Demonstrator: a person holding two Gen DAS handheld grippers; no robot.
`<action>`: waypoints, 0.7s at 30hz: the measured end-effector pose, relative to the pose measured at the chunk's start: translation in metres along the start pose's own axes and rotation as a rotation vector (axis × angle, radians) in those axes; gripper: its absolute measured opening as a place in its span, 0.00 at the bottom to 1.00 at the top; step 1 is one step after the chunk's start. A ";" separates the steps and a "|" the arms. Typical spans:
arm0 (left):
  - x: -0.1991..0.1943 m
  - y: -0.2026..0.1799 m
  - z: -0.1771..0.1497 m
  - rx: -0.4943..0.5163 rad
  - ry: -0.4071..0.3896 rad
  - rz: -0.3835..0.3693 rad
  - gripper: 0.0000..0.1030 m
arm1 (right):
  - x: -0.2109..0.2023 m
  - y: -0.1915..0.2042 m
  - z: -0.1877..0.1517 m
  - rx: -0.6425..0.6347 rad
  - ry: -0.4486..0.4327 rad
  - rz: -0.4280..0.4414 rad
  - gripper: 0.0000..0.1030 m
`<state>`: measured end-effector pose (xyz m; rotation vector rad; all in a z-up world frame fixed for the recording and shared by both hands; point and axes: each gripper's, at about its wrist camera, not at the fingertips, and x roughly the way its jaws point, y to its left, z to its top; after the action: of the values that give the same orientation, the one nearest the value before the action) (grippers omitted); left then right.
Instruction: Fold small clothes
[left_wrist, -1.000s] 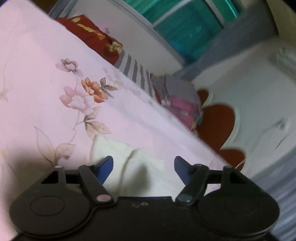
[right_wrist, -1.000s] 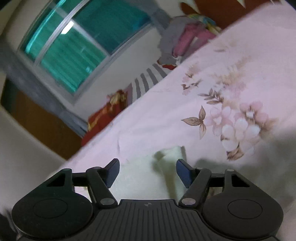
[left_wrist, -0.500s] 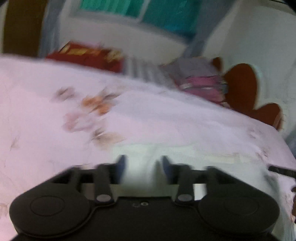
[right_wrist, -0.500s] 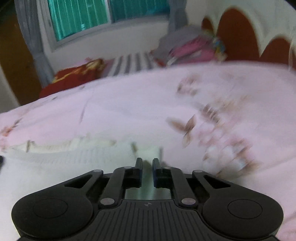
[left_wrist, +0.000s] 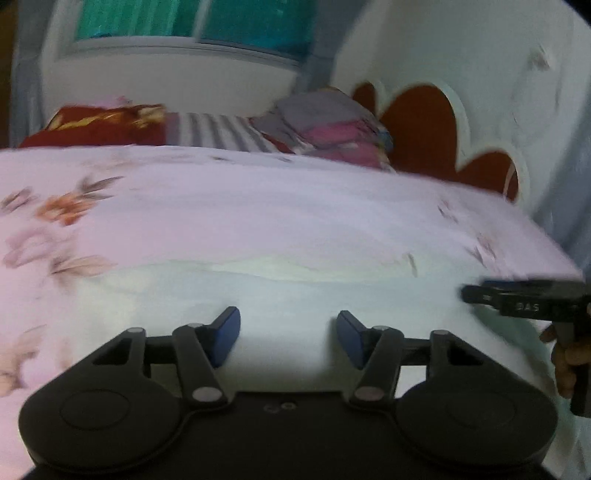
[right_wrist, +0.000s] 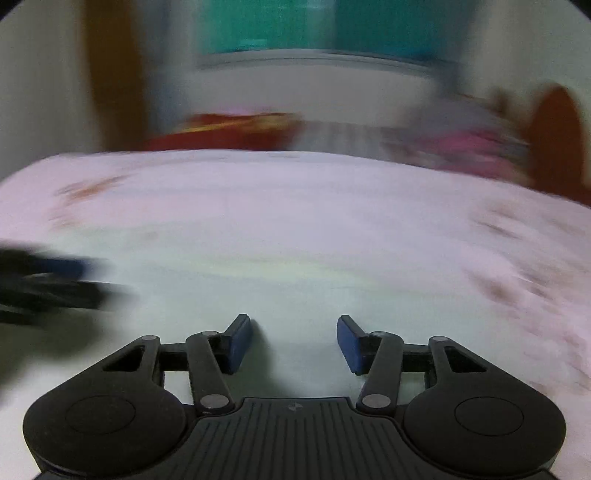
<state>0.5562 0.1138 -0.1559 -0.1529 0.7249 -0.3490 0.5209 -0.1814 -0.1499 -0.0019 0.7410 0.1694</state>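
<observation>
Left hand-held gripper (left_wrist: 288, 338) is hovering w/ fingers apart, gripping nothing, over pale cloth (left_wrist: 314, 291) lying flat on near part of pink floral bed (left_wrist: 258, 206). Right hand-held gripper (right_wrist: 294, 341) is likewise hovering apart over cloth; its view is blurring

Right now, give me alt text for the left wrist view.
The open left gripper hovers over a pale garment spread on a pink floral bedsheet. The right gripper enters at the right edge. Behind are piled clothes, a red headboard and a teal window.
</observation>
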 end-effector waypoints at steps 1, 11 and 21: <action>-0.004 0.004 0.000 -0.006 -0.004 0.008 0.55 | 0.001 -0.015 -0.001 0.050 0.002 -0.038 0.49; -0.030 -0.076 -0.028 0.097 -0.025 -0.010 0.72 | -0.052 0.031 -0.014 -0.075 -0.041 0.157 0.49; -0.060 -0.048 -0.048 0.086 -0.008 0.144 0.70 | -0.051 -0.004 -0.039 -0.013 0.016 -0.031 0.49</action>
<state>0.4698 0.0899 -0.1413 -0.0205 0.7069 -0.2419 0.4586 -0.1954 -0.1445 -0.0272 0.7550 0.1449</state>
